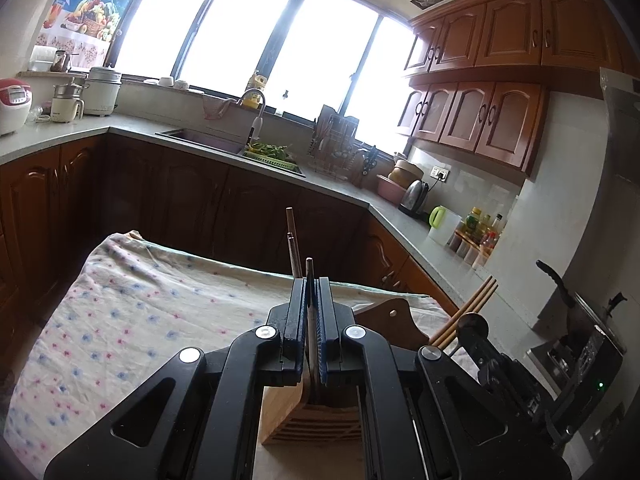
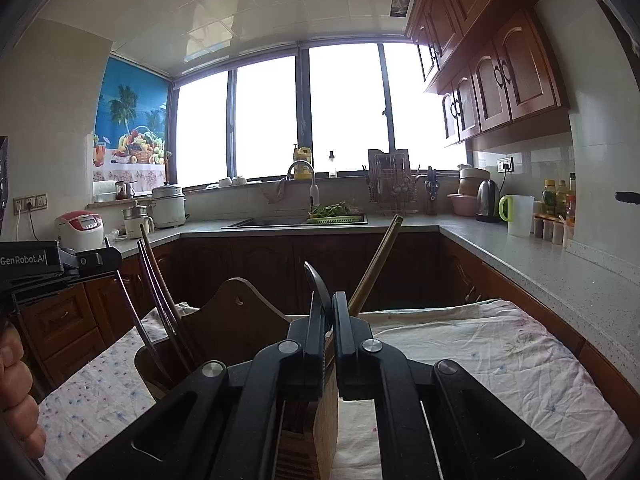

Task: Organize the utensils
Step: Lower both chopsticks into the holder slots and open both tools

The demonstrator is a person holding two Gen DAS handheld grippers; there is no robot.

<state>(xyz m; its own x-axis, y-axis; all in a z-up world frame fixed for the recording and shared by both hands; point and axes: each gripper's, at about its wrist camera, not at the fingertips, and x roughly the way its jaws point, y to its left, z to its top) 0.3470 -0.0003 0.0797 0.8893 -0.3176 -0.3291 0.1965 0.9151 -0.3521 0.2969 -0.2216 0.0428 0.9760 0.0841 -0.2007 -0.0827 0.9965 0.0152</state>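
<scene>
Left wrist view: the left gripper (image 1: 311,280) is clamped on a thin grey metal utensil handle (image 1: 309,270) that stands upright between its pads. Directly beneath the jaws sits the light bamboo slotted utensil holder (image 1: 308,416) on the floral-print tablecloth (image 1: 120,320). Two dark brown chopsticks (image 1: 293,240) rise just beyond the fingertips. To the right, a pair of pale wooden chopsticks (image 1: 472,306) leans outward.

Risk: the handle is slim and the grip narrow; if the utensil meets a slat rather than an opening, it may pivot between the pads or push the light holder across the cloth.

Right wrist view: the right gripper (image 2: 329,312) is closed on a flat black utensil handle (image 2: 318,284), also above the bamboo holder (image 2: 324,412). The pale chopsticks (image 2: 378,260) lean just beyond its tips; the dark chopsticks (image 2: 156,292) stand to the left in a dark brown wooden compartment (image 2: 236,320).

Risk: both grippers work close together over one holder; contact between them, or with the leaning chopsticks, could tip the contents.
</scene>
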